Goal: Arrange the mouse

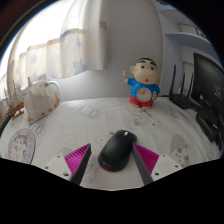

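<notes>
A black computer mouse [117,148] lies on the white patterned tabletop [85,122]. It sits between the two fingers of my gripper [113,152], its front end pointing away. The left magenta pad [78,158] stands a little apart from the mouse's side. The right pad [148,158] is close to its other side. The fingers are open about the mouse, which rests on the table.
A cartoon boy figurine [143,82] in blue stands beyond the mouse at the back right. A white cat-shaped object [40,98] sits at the back left. Dark equipment [205,88] stands at the far right.
</notes>
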Motion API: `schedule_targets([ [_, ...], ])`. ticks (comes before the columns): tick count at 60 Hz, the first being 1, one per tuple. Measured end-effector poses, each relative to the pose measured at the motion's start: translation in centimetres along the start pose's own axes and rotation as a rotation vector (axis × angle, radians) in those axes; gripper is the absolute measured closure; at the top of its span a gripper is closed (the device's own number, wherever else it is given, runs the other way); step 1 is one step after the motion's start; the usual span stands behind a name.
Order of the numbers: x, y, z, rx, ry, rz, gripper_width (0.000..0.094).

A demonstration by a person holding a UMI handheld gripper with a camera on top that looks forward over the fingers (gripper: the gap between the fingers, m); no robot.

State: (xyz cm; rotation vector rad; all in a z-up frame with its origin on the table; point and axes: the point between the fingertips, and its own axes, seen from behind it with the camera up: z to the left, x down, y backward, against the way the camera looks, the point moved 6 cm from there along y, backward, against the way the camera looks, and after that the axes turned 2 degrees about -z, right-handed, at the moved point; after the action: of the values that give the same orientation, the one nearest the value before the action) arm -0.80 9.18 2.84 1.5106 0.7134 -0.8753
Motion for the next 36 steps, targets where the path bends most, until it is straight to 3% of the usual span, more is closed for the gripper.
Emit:
schedule_targets([
  [15,-1.9,-3.9,1.0,-0.04,0.025,0.013,0.0117],
  [23,-2.0,-4.7,0.5,-0.033,0.024,0.017,0.0253],
  [27,-2.0,-4.9,0.6,-0.036,0.036,0.016,0.0415],
  [36,-2.6,-4.8,0.6,-0.018,0.071,0.023,0.0494],
])
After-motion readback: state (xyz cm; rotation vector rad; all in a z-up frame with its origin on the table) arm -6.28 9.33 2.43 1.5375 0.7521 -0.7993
